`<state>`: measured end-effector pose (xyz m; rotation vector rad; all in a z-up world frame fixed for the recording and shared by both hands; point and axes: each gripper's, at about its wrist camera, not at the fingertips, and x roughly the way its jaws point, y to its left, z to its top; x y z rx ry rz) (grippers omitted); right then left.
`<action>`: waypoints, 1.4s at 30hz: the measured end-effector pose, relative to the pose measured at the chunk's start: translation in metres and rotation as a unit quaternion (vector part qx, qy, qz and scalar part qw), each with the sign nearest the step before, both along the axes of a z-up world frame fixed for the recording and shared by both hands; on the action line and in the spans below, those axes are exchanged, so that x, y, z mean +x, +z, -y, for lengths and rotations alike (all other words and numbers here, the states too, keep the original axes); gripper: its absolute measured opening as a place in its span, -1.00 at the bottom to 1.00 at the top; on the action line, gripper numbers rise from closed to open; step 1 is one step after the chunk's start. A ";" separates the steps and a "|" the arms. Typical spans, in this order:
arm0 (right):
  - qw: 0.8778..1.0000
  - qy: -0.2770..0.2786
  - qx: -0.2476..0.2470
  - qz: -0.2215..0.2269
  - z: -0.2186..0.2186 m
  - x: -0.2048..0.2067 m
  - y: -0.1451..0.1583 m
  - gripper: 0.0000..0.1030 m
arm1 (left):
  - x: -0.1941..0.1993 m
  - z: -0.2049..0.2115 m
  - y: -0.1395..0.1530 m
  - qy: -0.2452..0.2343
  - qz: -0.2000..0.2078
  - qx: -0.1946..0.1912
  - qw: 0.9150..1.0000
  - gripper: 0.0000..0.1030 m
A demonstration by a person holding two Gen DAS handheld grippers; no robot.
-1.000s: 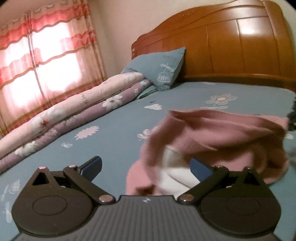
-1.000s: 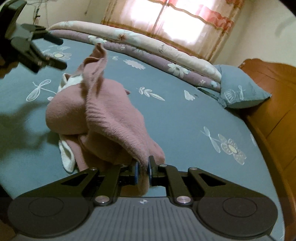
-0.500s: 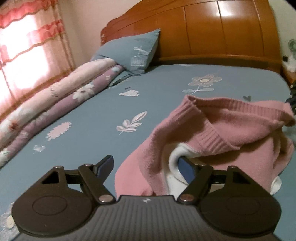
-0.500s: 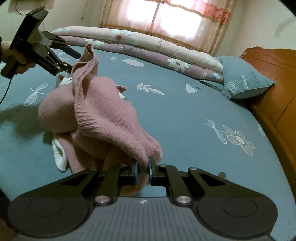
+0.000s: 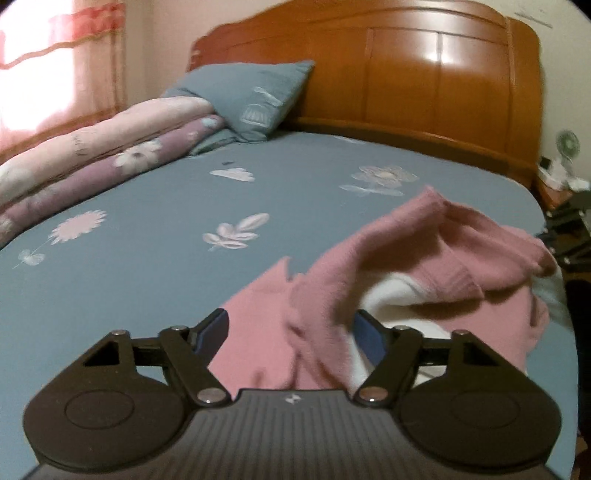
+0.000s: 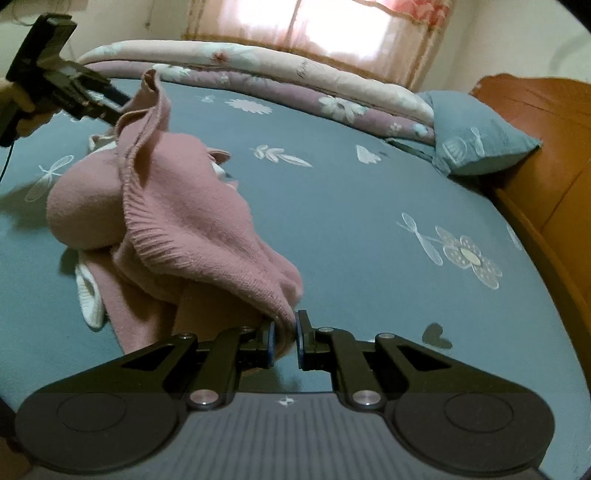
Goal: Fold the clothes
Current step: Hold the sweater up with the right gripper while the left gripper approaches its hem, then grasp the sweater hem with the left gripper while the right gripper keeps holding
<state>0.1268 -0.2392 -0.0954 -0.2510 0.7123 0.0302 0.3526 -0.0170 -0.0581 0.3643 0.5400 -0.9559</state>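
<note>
A pink knitted sweater [image 6: 173, 206] lies bunched in a loose heap on the blue flowered bedsheet [image 6: 369, 229], filling the left and centre of the right wrist view and the lower right of the left wrist view, where it shows as the same crumpled mound [image 5: 424, 258] with a white inner layer [image 5: 391, 299] showing at its opening. In the right wrist view a white cuff [image 6: 88, 299] pokes out at the lower left of the heap. The right gripper [image 6: 284, 339], at the bottom centre of its own view, has its jaws pressed together on a fold of the sweater's ribbed edge, the knit pinched between the blue pads. The left gripper [image 5: 291, 332], at the bottom of its own view, has just been closing its jaws, which stand partly spread with pink fabric lying between them; the pads do not visibly press on it. It also appears at the upper left of the right wrist view [image 6: 107, 99], held by a hand [image 6: 22, 107], its fingers reaching to a raised peak of the sweater. Beyond lie a rolled floral quilt [image 5: 92, 147], a blue pillow [image 5: 247, 99] and a wooden headboard [image 5: 424, 81], with a pink curtain [image 6: 314, 33] at the top of the frame.
</note>
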 end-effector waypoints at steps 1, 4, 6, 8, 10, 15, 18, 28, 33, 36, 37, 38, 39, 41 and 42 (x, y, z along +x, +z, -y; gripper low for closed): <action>1.000 -0.001 -0.001 0.000 0.000 0.000 -0.001 -0.76 | -0.001 0.004 0.000 -0.003 0.006 0.001 1.000 0.36; 1.000 0.001 -0.007 -0.001 -0.001 -0.001 -0.002 -0.76 | -0.001 0.014 -0.002 -0.009 0.011 0.010 1.000 0.36; 1.000 0.002 -0.007 0.000 -0.001 -0.001 -0.002 -0.76 | 0.000 0.020 -0.003 -0.012 0.012 0.016 1.000 0.35; 1.000 0.001 -0.003 0.001 0.000 -0.002 -0.002 -0.76 | 0.002 0.026 -0.003 -0.020 0.006 0.025 0.999 0.17; 1.000 0.000 0.000 0.002 0.001 -0.003 -0.003 -0.76 | -0.001 0.030 -0.003 -0.030 -0.006 0.030 0.999 -0.26; 1.000 0.002 0.003 0.003 0.002 -0.005 -0.004 -0.76 | -0.011 0.034 0.001 -0.019 -0.008 0.044 0.999 -0.70; 1.000 0.001 0.007 0.006 0.005 -0.004 -0.003 -0.72 | -0.022 0.029 0.005 0.000 -0.001 0.051 0.999 -0.73; 1.000 -0.001 0.004 0.004 0.005 -0.004 -0.004 -0.69 | -0.107 0.015 0.005 -0.061 0.112 0.125 0.984 -0.69; 1.000 0.000 0.000 0.000 0.004 -0.002 -0.004 -0.69 | -0.126 0.003 -0.001 -0.075 0.135 0.166 0.974 -0.54; 1.000 -0.001 -0.005 -0.002 0.002 0.000 -0.005 -0.69 | -0.120 0.004 0.005 -0.067 0.150 0.168 0.972 -0.50; 1.000 -0.001 -0.006 -0.004 0.001 0.001 -0.005 -0.69 | -0.118 0.006 0.008 -0.065 0.157 0.167 0.971 -0.47; 1.000 0.000 -0.008 -0.004 0.000 0.001 -0.006 -0.69 | -0.116 0.008 0.011 -0.069 0.168 0.166 0.969 -0.34; 1.000 0.001 -0.009 -0.005 0.000 0.002 -0.006 -0.69 | -0.115 0.010 0.014 -0.073 0.179 0.165 0.967 -0.19; 1.000 0.002 -0.011 -0.008 -0.001 0.002 -0.007 -0.69 | -0.114 0.016 0.018 -0.088 0.202 0.166 0.961 0.00; 1.000 0.002 -0.012 -0.010 -0.001 0.002 -0.007 -0.69 | -0.113 0.019 0.020 -0.097 0.208 0.167 0.959 0.01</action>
